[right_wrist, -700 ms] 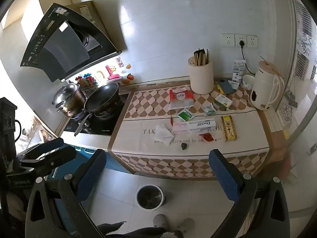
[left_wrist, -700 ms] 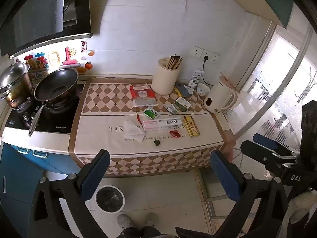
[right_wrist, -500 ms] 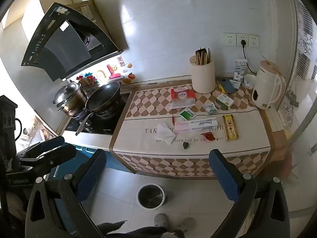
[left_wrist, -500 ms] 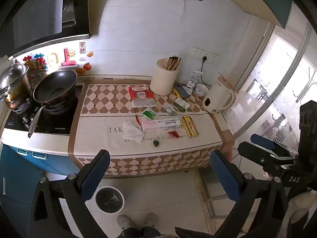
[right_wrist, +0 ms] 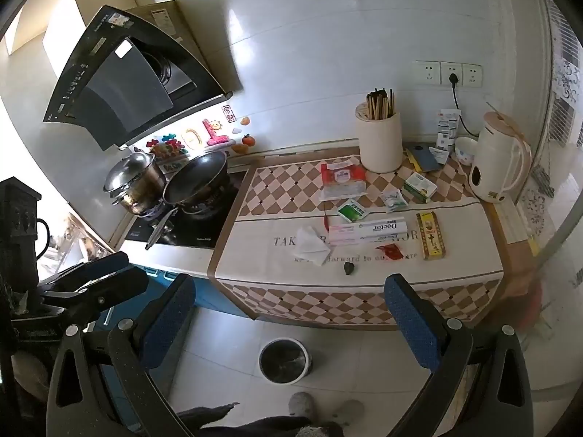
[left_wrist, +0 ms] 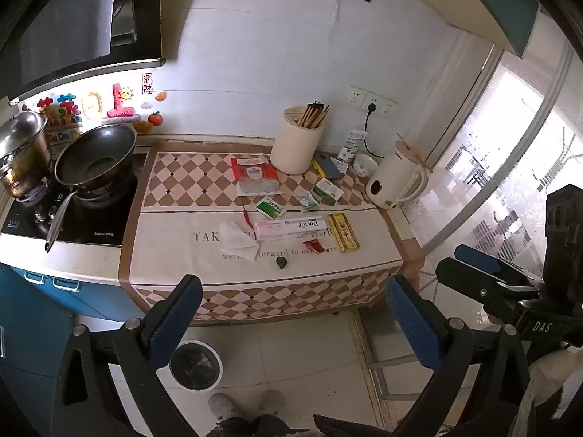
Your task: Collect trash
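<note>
Litter lies on the checked counter cloth (left_wrist: 204,189): a crumpled white tissue (left_wrist: 237,235), a pink and white toothpaste box (left_wrist: 289,227), a red sachet (left_wrist: 313,245), a yellow packet (left_wrist: 343,232), a green sachet (left_wrist: 269,208) and a small dark lump (left_wrist: 281,262). The same tissue (right_wrist: 310,245) and toothpaste box (right_wrist: 368,231) show in the right wrist view. A round bin (left_wrist: 196,364) stands on the floor below the counter, bin (right_wrist: 285,360). My left gripper (left_wrist: 291,318) and right gripper (right_wrist: 288,318) both hang open and empty, well back from the counter.
A wok (left_wrist: 95,158) and a lidded steel pot (left_wrist: 22,156) sit on the hob at left. A cream chopstick holder (left_wrist: 297,149), a bowl and a white kettle (left_wrist: 395,182) stand at the back right. The person's slippered feet (left_wrist: 247,402) are by the bin.
Both views have drifted slightly back from the counter; the items look a touch smaller. Nothing on the counter has moved and both grippers remain open.
</note>
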Demonstrator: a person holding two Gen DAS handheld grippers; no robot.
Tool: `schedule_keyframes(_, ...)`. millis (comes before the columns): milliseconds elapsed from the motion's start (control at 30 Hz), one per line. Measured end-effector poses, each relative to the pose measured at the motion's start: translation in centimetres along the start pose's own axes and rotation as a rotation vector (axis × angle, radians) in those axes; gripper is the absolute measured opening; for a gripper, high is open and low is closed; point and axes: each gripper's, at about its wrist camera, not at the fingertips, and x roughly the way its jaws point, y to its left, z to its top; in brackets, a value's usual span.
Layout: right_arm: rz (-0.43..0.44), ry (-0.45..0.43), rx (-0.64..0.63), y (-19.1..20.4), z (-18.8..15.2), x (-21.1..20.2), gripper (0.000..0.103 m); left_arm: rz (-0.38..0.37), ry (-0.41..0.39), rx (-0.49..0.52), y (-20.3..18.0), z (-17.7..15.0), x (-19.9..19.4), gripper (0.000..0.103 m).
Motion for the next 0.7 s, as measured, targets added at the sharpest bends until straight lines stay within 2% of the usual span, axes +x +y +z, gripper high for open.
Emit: schedule_keyframes(700,0.015,0.002,-0.001,0.46,0.19,0.6,0.103,0.001,-0.01,-0.004,0.24,0.55,0.02,0.103)
